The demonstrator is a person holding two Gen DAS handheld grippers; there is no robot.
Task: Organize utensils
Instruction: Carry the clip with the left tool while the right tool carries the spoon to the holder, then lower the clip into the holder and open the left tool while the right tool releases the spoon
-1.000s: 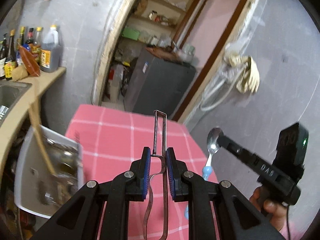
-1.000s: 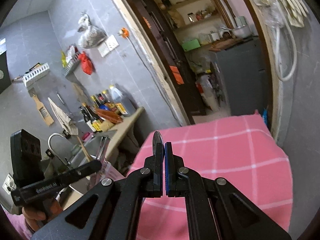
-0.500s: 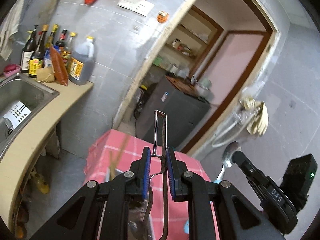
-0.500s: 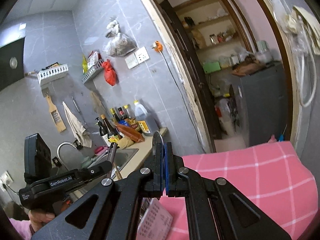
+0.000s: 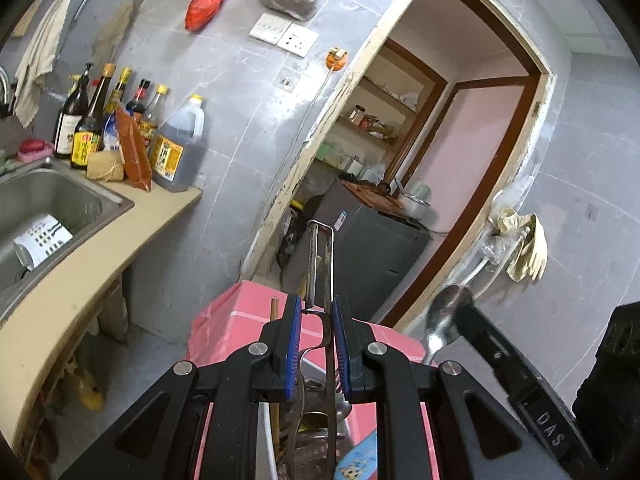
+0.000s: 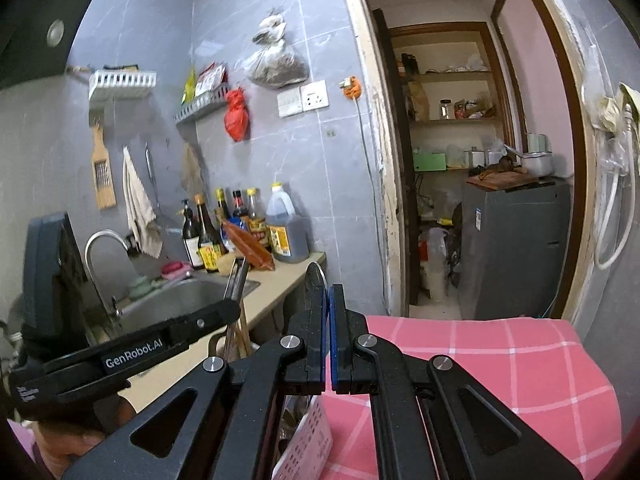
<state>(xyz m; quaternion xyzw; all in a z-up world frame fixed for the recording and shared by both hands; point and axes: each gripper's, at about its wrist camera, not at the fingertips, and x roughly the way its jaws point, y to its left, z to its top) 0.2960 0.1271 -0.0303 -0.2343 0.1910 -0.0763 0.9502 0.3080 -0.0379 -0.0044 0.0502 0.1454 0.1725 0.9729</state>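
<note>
The left gripper [image 5: 316,312] has its jaws almost closed on a metal peeler [image 5: 320,264], which stands upright above the pink table [image 5: 240,312]. The right gripper [image 6: 330,300] has its jaws fully closed on a spoon [image 5: 444,324], also above the pink table, beside the peeler

Left claw [image 5: 316,344] points forward and a touch downward, its blue pads [image 5: 293,344] set a narrow way apart and clamped on a thin metal peeler [image 5: 322,264] that stands up between them. Right claw [image 6: 329,336] sits beside it, jaws pressed together on a metal spoon [image 6: 314,280] whose bowl pokes above the tips. In the right wrist view, a hand [image 6: 80,440] grips the left tool's handle at the lower left corner.
</note>
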